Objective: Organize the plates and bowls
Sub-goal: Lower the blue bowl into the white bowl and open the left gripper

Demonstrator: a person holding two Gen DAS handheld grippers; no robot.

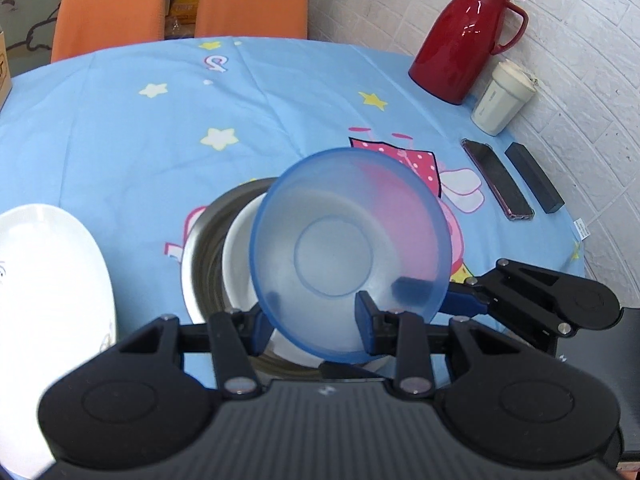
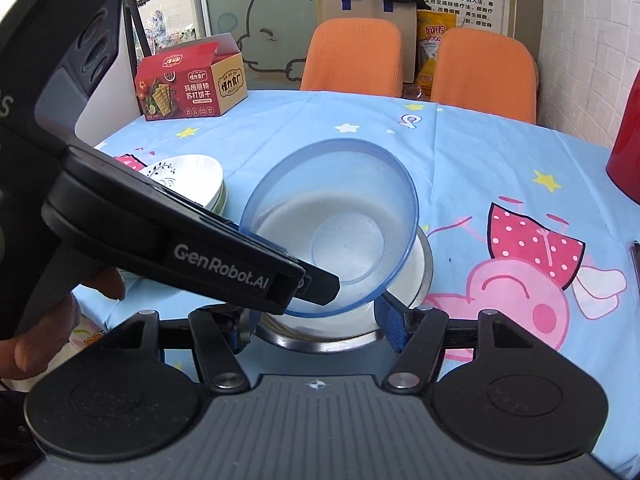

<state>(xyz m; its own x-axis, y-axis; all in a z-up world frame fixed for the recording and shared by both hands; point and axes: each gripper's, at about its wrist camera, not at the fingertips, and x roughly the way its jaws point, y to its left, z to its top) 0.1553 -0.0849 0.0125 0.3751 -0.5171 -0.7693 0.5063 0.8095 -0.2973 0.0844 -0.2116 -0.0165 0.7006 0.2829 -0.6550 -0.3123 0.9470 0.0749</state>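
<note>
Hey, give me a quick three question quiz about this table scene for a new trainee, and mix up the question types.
1. Fill in: the right claw is ___.
2. Which one grips the blue bowl? A, the left claw. B, the right claw. C, neither.
3. True or false: the steel bowl under the blue bowl is empty.

Key
1. open
2. A
3. False, a white bowl sits inside it.
</note>
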